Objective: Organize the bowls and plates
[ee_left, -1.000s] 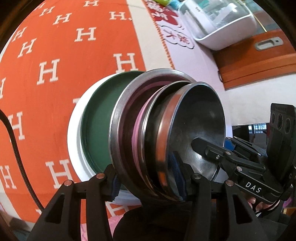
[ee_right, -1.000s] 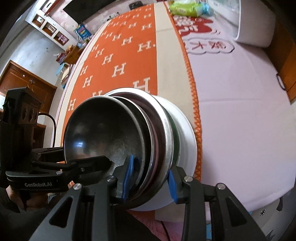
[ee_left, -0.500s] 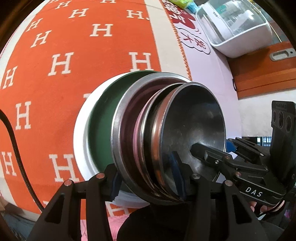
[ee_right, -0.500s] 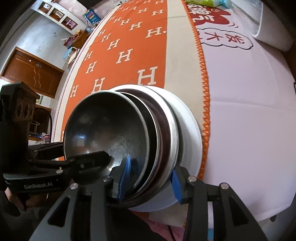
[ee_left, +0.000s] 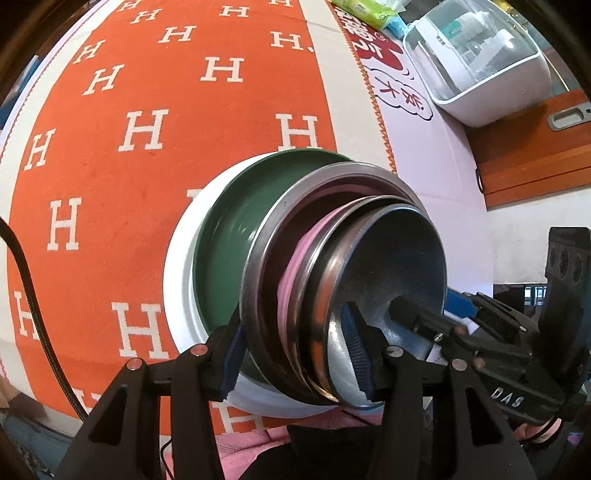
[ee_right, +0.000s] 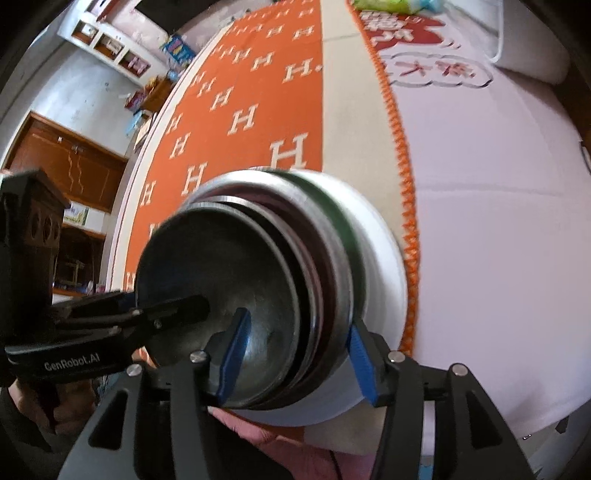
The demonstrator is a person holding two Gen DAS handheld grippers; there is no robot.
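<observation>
A nested stack of dishes is held tilted between both grippers: a white plate [ee_left: 177, 280], a green plate [ee_left: 229, 251], a large steel bowl [ee_left: 269, 236], a pink rim [ee_left: 295, 266] and small steel bowls [ee_left: 399, 266] on top. My left gripper [ee_left: 295, 354] is shut on the stack's rim, one finger under, one inside the top bowl. My right gripper [ee_right: 295, 358] is shut on the opposite rim of the stack [ee_right: 258, 266]. Each gripper shows in the other's view, the right [ee_left: 480, 343] and the left [ee_right: 110, 317].
An orange cloth with white H letters [ee_left: 147, 129] covers the table, beside a white cloth with red print [ee_right: 480, 184]. A white lidded container [ee_left: 476, 66] stands at the far right. A green packet [ee_left: 369, 11] lies at the back. A wooden cabinet [ee_right: 70, 166] stands left.
The stack has shifted along the table with both grippers still on it. The right wrist view is blurred by motion, and more of the far table shows.
</observation>
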